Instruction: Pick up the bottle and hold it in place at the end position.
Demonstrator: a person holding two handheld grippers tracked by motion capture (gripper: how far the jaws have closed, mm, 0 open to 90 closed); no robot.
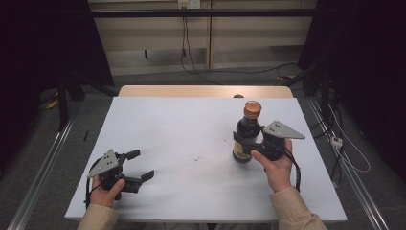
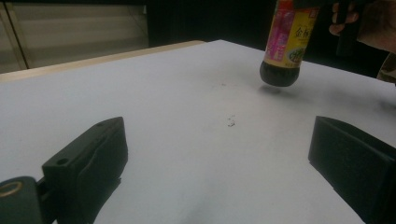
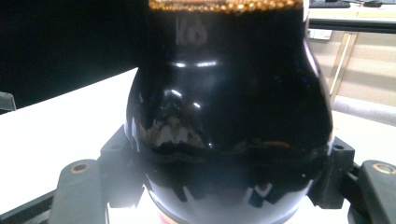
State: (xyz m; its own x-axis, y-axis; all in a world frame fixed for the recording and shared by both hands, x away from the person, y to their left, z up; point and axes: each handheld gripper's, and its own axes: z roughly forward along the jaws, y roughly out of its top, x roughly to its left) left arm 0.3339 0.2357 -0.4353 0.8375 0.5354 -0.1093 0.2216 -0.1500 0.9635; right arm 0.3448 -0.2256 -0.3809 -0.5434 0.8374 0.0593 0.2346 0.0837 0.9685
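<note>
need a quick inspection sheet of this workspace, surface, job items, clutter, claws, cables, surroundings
surface: white table top, a few small dark specks near the middle, wooden edge at the far side.
job's things: dark sauce bottle with brown cap and a pink and yellow label, upright; in the left gripper view its base hangs just above the table over its shadow.
clutter: nothing seen.
claws: right claw shut on the bottle's body, jaws on either side; left claw open, nothing between its jaws, low over the near left of the table.
cables: black cables run across the floor behind the table; more at the right.
surroundings: dark curtains at both sides, pale wall panels behind.
</note>
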